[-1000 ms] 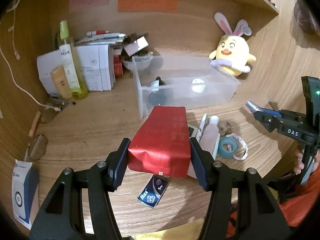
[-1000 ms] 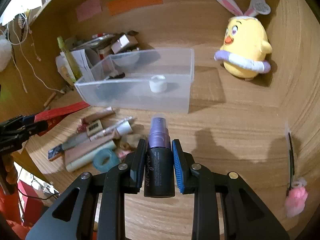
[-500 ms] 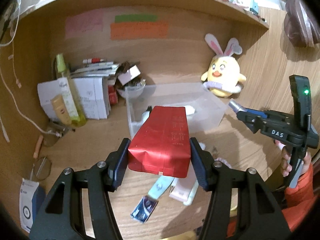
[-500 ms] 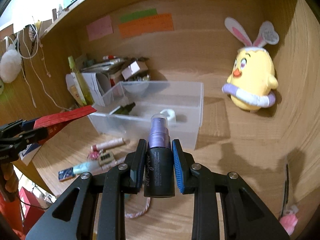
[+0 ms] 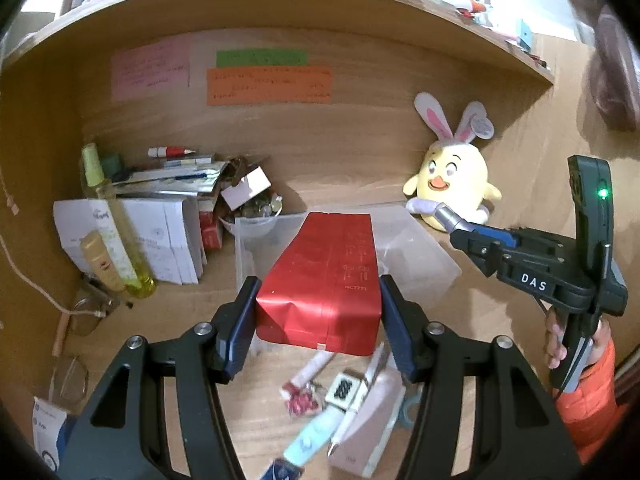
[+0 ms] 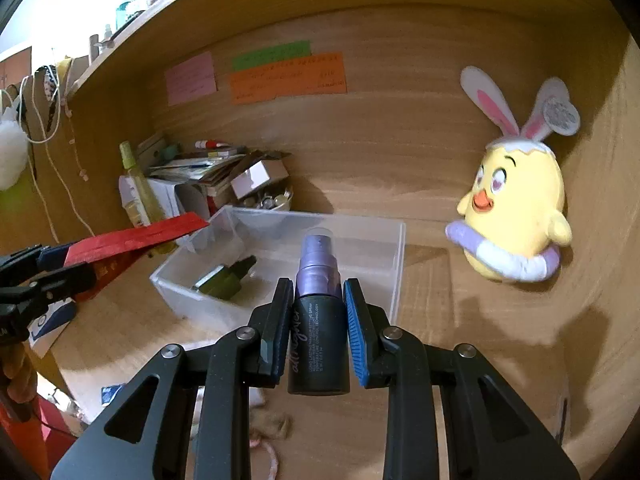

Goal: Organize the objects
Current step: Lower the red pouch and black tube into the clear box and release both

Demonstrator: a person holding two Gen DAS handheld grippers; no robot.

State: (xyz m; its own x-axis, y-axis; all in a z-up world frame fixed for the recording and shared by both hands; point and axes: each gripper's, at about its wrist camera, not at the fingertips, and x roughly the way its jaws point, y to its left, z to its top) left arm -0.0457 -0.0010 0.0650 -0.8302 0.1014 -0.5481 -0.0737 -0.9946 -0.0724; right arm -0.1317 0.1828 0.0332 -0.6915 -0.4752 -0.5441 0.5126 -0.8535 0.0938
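Both tongs rose, gripping glossy red pouch and black-purple spray bottle.

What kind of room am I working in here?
Probably a home desk nook: wooden desk under a shelf, sticky notes on the back panel, a plush chick, and a clear bin for toiletries.

Against the back wall, a yellow chick plush with bunny ears, upright on the wooden desk; above, three paper notes: pink, green, orange; in the left corner, white boxes under a heap of papers and pens; beside them, a tall yellow-green bottle, upright; nearer the edge, glasses; a white cord hanging on the left.
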